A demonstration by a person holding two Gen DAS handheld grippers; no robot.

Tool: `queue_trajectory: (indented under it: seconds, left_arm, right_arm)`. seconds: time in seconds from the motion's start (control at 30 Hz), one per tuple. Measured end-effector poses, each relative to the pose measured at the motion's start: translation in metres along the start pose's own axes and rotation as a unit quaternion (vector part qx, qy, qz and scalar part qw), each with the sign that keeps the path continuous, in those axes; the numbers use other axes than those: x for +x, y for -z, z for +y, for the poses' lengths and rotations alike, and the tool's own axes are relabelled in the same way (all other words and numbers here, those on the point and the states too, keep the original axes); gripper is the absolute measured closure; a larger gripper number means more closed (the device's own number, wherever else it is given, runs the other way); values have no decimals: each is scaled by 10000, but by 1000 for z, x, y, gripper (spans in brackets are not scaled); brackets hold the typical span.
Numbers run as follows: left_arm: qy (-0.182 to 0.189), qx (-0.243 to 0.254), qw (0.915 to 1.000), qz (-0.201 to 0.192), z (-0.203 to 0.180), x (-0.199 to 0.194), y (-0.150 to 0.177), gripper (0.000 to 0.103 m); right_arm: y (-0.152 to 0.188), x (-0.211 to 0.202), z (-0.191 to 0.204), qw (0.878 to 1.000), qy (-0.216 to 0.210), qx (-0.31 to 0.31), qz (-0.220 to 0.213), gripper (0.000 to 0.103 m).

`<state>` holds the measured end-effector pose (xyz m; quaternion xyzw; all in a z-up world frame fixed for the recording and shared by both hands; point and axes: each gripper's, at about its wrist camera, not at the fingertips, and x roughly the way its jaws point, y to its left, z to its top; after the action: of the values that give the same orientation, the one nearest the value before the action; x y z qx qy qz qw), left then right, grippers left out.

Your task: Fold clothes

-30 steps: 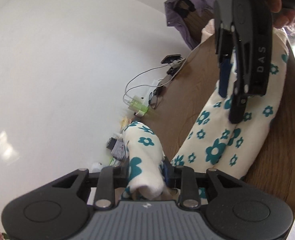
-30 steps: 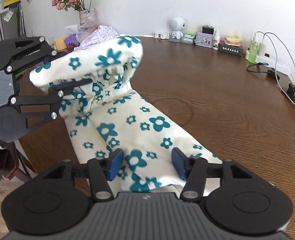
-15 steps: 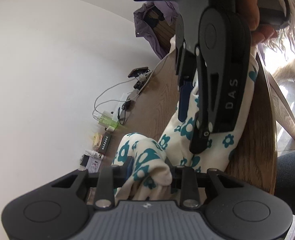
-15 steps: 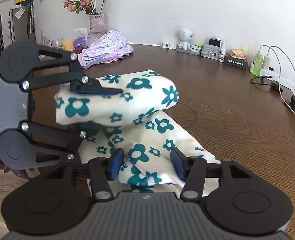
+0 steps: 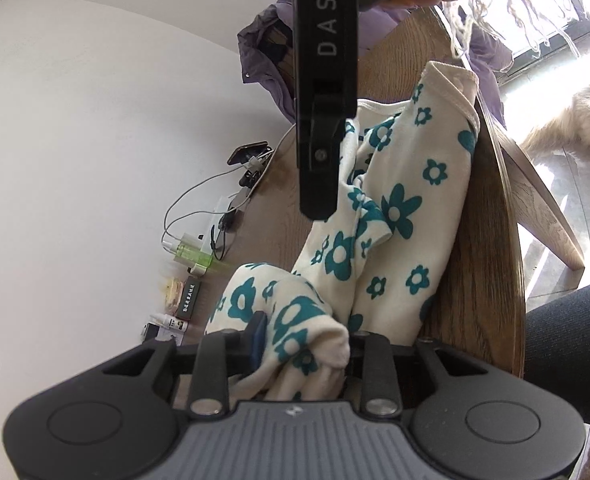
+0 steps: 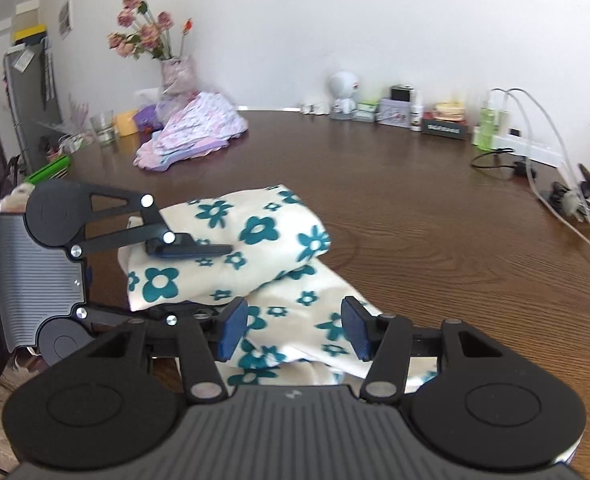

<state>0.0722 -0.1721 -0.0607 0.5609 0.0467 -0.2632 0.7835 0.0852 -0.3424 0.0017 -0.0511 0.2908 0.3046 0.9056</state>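
The floral garment [image 6: 263,264], cream with teal flowers, is lying near the front edge of the desk [image 6: 435,208], partly doubled over on itself. The left gripper [image 5: 301,340] is pinching one end of the cloth between its fingers [image 5: 257,334], which are sitting narrow with a bunched fold clamped between them; seen from the right wrist view, it is holding that end over the lower layer, probably so the top half lands squarely on the bottom half. The right gripper [image 6: 293,330] is sitting low over the other end of the garment, its blue-padded fingers [image 6: 231,330] spread wide on either side of the fabric and gripping nothing; its place there looks meant to keep the lower layer in reach while the fold is laid.

A pile of pink and lilac clothes [image 6: 193,134] is resting toward the far left corner of the desk beside a vase of flowers [image 6: 175,68]. Small bottles, boxes and a power strip with cables [image 6: 531,148] are lining the far edge against the wall, well apart from the fold.
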Motion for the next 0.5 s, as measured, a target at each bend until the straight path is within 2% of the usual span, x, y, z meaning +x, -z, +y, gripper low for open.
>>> queue_trajectory:
  seconds: [0.1,0.17,0.23,0.27,0.37,0.5]
  left_arm:
    - [-114,19,9999,-88,-2,-3,1,75]
    - [-228,83,9996,-161,-3,-5,1,76]
    - [-276,222,9991,-220,-6,-9,0,76]
    - [-274,279,9989,-244,-8,-9,0,76]
    - [-87,402,9989,-227,-13,-9,2,77]
    - [94,190,9995,-214,-7,-6,3,76]
  right_arm:
    - [4,-1,-3,9999,112,14,95,50]
    - [9,6,-3,9997,120,11,215,54]
    - [14,16,-1,9992,96,-31,374,66]
    - [16,18,-1,9993,97,-29,372,66]
    - [18,20,-1,9993,106,-16,357,66]
    - [15,17,1,9993,108,32,348,66]
